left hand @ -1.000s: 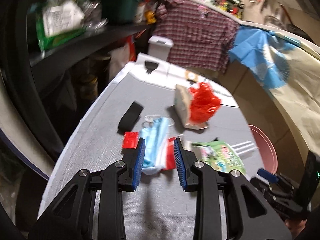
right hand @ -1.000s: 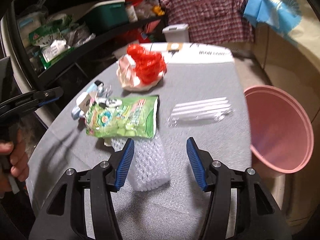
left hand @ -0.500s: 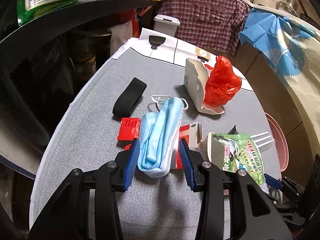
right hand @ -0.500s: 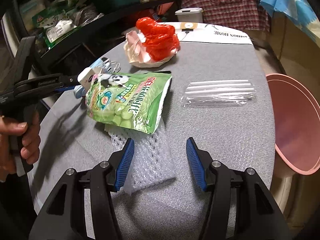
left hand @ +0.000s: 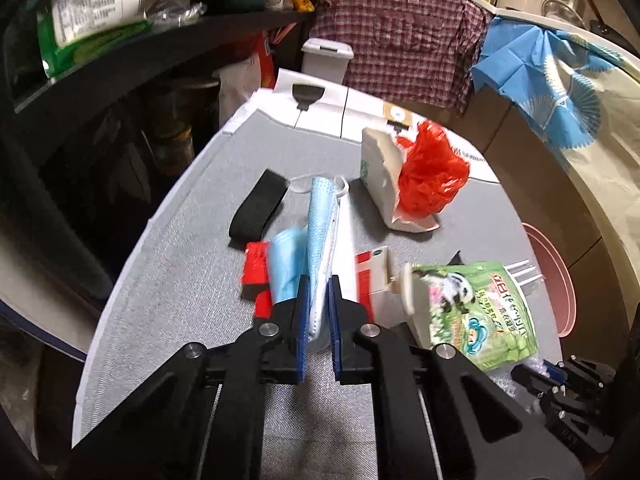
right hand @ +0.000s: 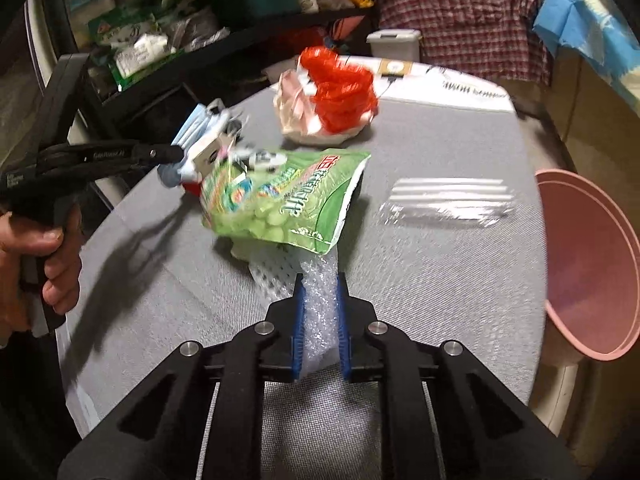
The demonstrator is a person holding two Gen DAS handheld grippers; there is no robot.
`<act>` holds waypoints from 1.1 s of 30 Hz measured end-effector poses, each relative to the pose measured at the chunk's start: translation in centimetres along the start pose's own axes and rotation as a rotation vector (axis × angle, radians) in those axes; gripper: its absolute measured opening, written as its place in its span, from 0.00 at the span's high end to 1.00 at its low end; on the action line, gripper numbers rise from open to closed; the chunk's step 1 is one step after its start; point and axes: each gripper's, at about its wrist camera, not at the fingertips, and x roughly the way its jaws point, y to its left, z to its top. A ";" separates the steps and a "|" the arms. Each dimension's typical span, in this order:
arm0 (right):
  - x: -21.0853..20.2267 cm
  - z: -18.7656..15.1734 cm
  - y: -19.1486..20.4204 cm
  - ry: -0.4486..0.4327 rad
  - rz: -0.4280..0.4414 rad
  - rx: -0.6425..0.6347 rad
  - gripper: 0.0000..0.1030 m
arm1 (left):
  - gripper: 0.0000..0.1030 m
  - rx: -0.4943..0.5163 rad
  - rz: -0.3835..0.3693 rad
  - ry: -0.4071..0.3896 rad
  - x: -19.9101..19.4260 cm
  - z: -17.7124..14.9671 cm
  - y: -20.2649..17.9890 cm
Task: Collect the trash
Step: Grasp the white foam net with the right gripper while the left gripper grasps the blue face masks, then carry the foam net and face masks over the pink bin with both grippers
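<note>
My left claw (left hand: 318, 296) is pinched on the blue face mask (left hand: 316, 240) at the near middle of the grey worktop (left hand: 180, 272). My right claw (right hand: 319, 300) grips the bubble wrap (right hand: 318, 308), whose far end lies under the green snack bag (right hand: 280, 200). The pink bin (right hand: 592, 256) sits beside the worktop's right edge.

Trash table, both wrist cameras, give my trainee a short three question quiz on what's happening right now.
1. True or false: the left gripper is shut on the blue mask.
2. What does the right gripper pinch? A) bubble wrap B) red bag C) clear sleeve
3. Fill in: the green snack bag lies partly over the ____ wrap.

Key: 1 true; 2 A; 3 bubble.
</note>
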 end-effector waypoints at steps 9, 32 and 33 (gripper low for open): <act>-3.7 0.6 -0.9 -0.133 -0.058 0.072 0.87 | 0.92 0.001 -0.022 -0.065 -3.1 0.1 -0.2; -5.1 -0.9 1.9 -0.065 -0.059 -0.056 0.87 | 0.92 0.056 -0.087 -0.158 -9.0 -1.5 -3.2; -5.3 -0.9 2.0 -0.068 -0.033 -0.054 0.87 | 0.92 0.056 -0.089 -0.160 -9.1 -1.5 -3.3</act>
